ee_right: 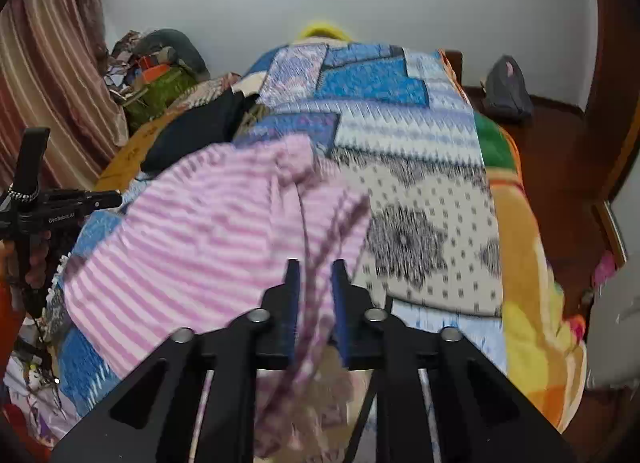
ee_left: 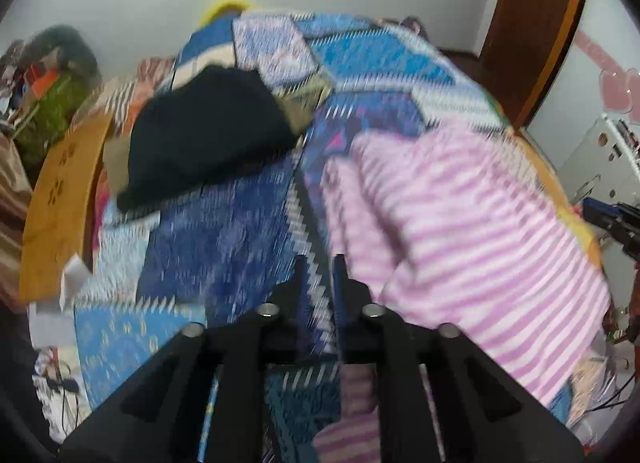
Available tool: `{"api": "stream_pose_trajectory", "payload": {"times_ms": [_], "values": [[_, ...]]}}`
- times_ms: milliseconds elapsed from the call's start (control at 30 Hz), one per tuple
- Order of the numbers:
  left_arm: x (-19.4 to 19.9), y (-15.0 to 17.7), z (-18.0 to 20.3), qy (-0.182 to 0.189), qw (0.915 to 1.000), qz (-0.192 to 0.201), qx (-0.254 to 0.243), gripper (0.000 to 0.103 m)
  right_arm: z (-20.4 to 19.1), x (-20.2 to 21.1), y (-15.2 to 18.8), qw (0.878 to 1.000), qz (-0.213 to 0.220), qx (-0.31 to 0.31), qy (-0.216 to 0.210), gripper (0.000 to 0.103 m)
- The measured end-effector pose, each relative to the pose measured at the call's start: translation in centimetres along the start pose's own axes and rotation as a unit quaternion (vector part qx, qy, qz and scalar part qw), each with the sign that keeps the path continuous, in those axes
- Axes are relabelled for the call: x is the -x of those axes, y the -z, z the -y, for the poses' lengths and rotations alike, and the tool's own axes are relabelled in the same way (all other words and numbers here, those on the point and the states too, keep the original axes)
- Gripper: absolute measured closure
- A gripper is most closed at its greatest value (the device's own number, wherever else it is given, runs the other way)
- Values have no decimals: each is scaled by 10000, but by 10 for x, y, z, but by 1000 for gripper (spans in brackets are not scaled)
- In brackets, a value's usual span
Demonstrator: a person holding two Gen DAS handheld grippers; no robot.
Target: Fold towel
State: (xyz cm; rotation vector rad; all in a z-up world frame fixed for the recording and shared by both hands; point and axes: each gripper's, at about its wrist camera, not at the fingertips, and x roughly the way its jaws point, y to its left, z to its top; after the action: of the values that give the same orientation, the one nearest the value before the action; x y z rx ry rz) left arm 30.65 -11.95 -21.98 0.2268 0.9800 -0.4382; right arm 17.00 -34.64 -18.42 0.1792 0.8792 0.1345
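**Both claws on the towel's near edge**

My left claw [ee_left: 318,263] stands narrowly parted. The towel [ee_left: 460,215], pink-and-white striped, spreads from 12 to 3 o'clock of it on the bed [ee_left: 224,247], and a strip of it shows low behind the right finger; blur keeps me from telling whether the pads press it. My right claw [ee_right: 316,267] is clenched on towel cloth: a fold runs up between the blue pads, and the rest lies rumpled toward 10 o'clock. A dark garment [ee_left: 208,135] sits at 11 o'clock of my left claw, apart from the towel.

I judge this the gripping step, with the near edge gathered and no fold laid. Next I should confirm the left hold, then lift both corners together and carry them toward 12 o'clock, level and taut, clear of the garment.
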Motion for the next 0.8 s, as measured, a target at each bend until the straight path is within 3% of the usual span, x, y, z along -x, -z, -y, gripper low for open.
{"api": "stream_pose_trajectory", "payload": {"times_ms": [100,333,600,667,800], "values": [[-2,-18,9,63,9998,156,-50,60,-5,-8,-15,9999,103,53,-27,72],[-41,-49,28,349,9993,-110,-50,57,-8,-49,-39,9999,-70,19,-115,69],[-93,-56,31,567,9969,-542,19,57,-8,-98,-57,9982,-472,-44,-368,61],[-100,-57,30,638,9963,-572,51,61,-7,-108,-59,9977,-552,-30,-402,62],[-106,-61,29,814,9952,-536,87,81,-4,-123,-61,9963,-610,-24,-608,64]]}}
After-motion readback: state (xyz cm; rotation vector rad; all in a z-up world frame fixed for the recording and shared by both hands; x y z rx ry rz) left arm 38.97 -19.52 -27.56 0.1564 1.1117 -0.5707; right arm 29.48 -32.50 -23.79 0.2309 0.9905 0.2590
